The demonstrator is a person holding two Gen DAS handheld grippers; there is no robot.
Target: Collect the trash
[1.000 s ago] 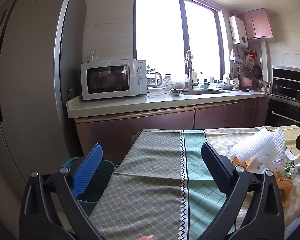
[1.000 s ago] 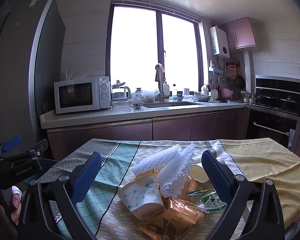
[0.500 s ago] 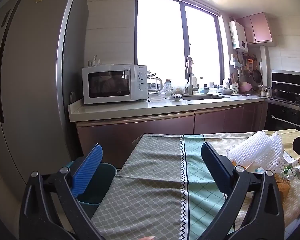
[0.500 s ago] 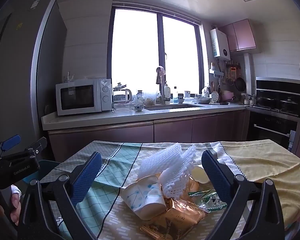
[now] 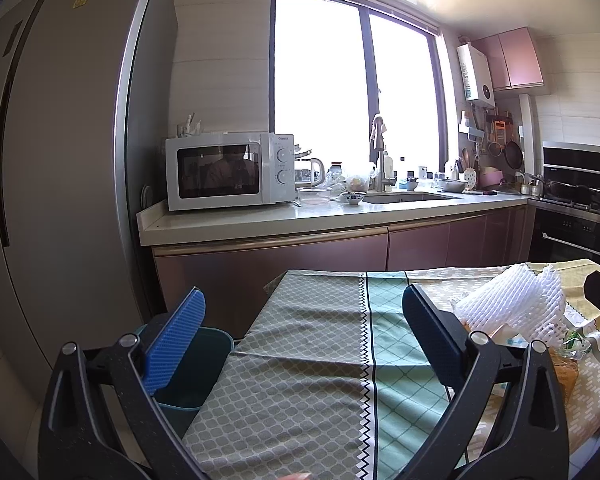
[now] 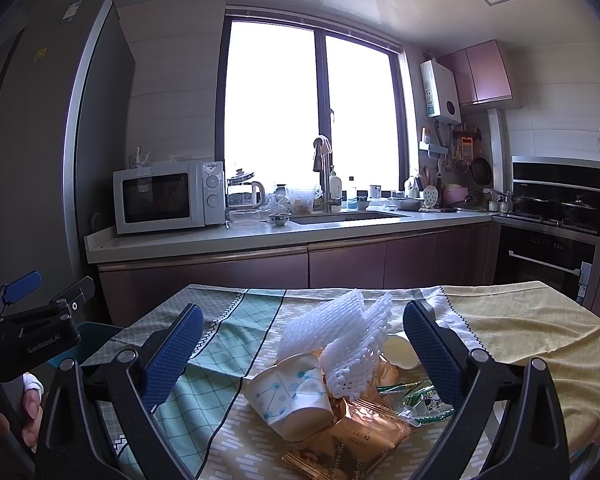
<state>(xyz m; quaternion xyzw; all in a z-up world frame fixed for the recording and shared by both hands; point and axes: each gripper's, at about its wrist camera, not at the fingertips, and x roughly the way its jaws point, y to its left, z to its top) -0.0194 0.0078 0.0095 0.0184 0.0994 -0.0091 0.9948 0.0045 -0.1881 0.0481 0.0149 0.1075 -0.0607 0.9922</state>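
A heap of trash lies on the clothed table [image 6: 532, 328]: white foam netting [image 6: 340, 332], a crushed paper cup [image 6: 292, 392], an orange snack wrapper [image 6: 364, 436], a green wrapper [image 6: 420, 396] and a small cream cup [image 6: 398, 352]. My right gripper [image 6: 300, 352] hovers open just above and in front of the heap, which sits between its fingers. The left gripper [image 5: 300, 336] is open over the table's bare left end, holding nothing; the foam netting [image 5: 512, 304] is to its right. A teal bin [image 5: 196, 364] stands on the floor beside the table's left edge.
A tall grey fridge [image 5: 60, 160] rises at the left. Behind the table runs a counter [image 5: 320, 216] with a microwave [image 5: 228, 170], kettle, bowls and sink. An oven [image 6: 548, 256] stands at the right. A hand [image 6: 28, 408] holds the left gripper.
Both views shifted slightly: the counter and microwave sit a little lower and the trash heap a little nearer in the right wrist view. Nothing was grasped; both grippers stayed open.
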